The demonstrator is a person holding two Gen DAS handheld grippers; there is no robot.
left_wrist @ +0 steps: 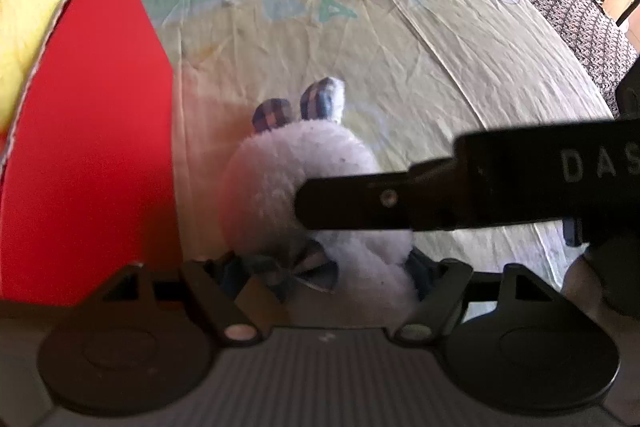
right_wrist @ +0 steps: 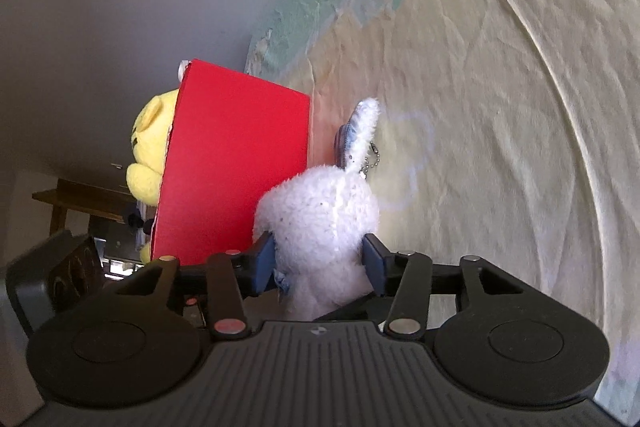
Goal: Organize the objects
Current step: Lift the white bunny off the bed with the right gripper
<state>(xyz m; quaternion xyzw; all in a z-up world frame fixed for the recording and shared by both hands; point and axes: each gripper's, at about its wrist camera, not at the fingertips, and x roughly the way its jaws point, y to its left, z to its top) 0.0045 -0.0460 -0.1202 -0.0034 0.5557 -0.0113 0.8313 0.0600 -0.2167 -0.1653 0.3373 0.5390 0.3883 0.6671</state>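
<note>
Two grippers: both are on one toy, a white plush rabbit (right_wrist: 320,211) with blue-striped ears and a bead keychain.
Right gripper (right_wrist: 320,263): its blue pads (right_wrist: 264,259) squeeze the rabbit's body from both sides, so it has the toy firmly and looks to carry the weight.
Left gripper (left_wrist: 320,279): its jaws sit either side of the rabbit's lower end by the striped bow; I cannot tell whether they are pressing it or just standing around it.
Rabbit's place: close above the pale printed bedsheet (left_wrist: 420,75), just beside the red cardboard box (right_wrist: 236,163), outside it; whether it touches the sheet is hidden.
Box contents: a yellow plush toy (right_wrist: 150,147) pokes above the rim, which suggests the box is where the soft toys are being collected.
Judgement: gripped round its middle, the rabbit seems ready to be lifted over the red wall; the rim is tall, so a dangling ear or the chain could snag.
</note>
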